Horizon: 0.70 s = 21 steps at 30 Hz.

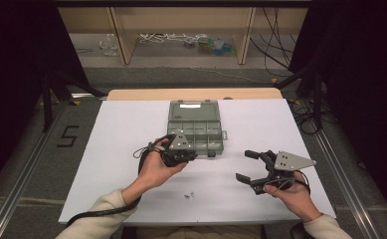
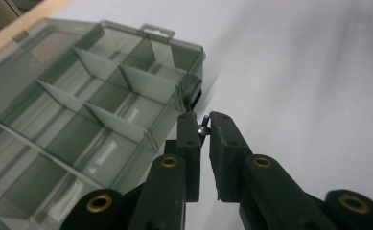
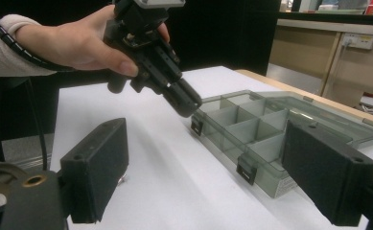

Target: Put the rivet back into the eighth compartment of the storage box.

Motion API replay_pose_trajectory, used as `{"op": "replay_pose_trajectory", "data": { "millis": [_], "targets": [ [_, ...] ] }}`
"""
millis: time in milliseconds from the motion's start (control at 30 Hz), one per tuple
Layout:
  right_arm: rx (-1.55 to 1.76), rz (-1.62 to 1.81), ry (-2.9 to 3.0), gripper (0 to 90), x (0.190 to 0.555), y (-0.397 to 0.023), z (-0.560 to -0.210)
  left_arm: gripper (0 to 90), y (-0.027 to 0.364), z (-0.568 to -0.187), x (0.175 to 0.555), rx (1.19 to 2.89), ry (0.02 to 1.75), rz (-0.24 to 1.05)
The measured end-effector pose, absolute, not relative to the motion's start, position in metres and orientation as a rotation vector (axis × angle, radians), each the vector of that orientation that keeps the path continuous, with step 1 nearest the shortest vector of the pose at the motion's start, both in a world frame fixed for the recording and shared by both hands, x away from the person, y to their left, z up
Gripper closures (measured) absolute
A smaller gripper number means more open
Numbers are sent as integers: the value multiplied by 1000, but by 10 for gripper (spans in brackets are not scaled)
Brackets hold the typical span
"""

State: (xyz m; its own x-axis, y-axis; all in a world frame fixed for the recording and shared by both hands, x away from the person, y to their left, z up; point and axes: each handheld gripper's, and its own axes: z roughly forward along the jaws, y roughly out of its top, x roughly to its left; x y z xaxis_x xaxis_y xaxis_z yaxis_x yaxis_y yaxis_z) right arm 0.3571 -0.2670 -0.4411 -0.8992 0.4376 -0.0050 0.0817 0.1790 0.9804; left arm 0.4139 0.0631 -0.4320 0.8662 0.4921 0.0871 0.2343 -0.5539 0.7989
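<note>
White counter beneath. Left tool clenched on a small screw, poised just beside the open organiser box, probably for dropping into a compartment. Right tool released, parked well apart. Spare screws near the counter's front edge.

Translucent grey-green organiser box on a plain white surface; both black tools, left pinching a silvery screw.
</note>
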Motion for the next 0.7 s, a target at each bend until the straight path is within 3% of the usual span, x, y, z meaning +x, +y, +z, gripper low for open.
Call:
{"op": "replay_pose_trajectory", "data": {
  "millis": [400, 700],
  "targets": [
    [501, 1806, 2126, 175, 357, -264, -443, 826, 51, -431, 419, 1982, 565, 370],
    [497, 1801, 2137, 175, 357, -265, -442, 825, 40, -432, 427, 1969, 570, 381]
  ]
}}
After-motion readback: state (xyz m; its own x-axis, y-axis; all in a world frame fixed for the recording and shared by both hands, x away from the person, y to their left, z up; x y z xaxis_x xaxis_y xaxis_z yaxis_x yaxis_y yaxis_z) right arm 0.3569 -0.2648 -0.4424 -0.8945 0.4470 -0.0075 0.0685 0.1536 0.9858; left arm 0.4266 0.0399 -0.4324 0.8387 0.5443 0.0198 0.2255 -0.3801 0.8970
